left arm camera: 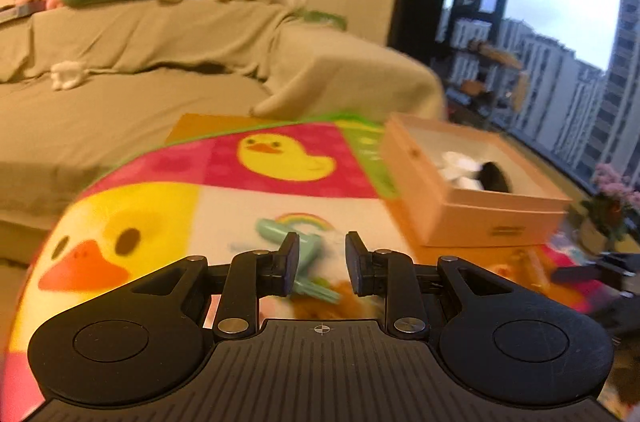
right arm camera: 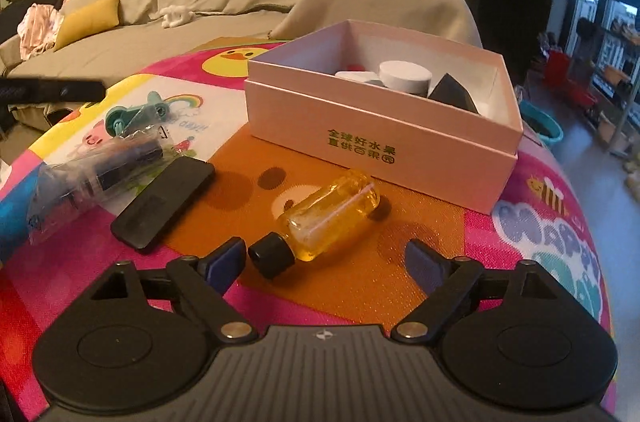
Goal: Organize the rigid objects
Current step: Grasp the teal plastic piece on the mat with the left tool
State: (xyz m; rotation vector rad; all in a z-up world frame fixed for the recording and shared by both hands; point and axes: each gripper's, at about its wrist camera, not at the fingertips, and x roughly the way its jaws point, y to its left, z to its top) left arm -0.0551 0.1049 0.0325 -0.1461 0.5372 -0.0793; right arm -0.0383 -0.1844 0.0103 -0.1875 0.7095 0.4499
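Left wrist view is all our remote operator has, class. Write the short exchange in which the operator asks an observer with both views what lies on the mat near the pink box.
Operator: What lies in front of the pink box?
Observer: A small bottle of yellow liquid with a black cap, on its side.
Operator: Is the right gripper on it?
Observer: No. The right gripper is open, its fingers either side of the cap, apart from it.
Operator: Anything else loose?
Observer: A flat black case lies left of the bottle, beside a clear plastic packet.
Operator: What is in the box?
Observer: A white round lid and a dark wedge show.
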